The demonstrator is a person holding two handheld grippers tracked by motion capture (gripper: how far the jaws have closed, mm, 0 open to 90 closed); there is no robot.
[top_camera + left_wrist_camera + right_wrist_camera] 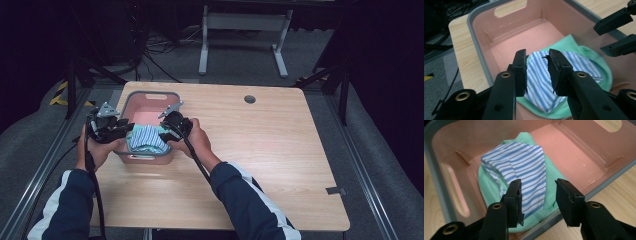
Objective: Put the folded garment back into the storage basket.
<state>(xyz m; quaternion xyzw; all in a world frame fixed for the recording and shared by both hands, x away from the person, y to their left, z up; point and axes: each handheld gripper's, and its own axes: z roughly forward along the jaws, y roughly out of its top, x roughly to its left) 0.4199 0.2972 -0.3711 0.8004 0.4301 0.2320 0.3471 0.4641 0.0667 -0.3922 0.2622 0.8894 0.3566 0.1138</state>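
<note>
A pink bin with a grey rim (pixel 150 94) stands at the table's left. Inside it a blue-and-white striped cloth (pixel 148 137) lies folded on a green cloth (pixel 132 138), at the bin's near end. My left gripper (pixel 129 131) reaches in from the left, its jaws open just above the striped cloth (pixel 539 77) with a clear gap between them. My right gripper (pixel 165 134) comes in from the right, also open. In the right gripper view its jaws (pixel 537 186) stand to either side of the striped cloth's (pixel 521 160) near edge without pressing it. The green cloth (pixel 486 187) bulges below.
The bin's far half (pixel 524 37) is bare pink floor. The wooden table (pixel 270 150) stretches to the right, with a round cable hole (pixel 249 99) near its back edge. A white desk frame (pixel 245 22) stands on the grey floor behind. Cables trail from both grippers.
</note>
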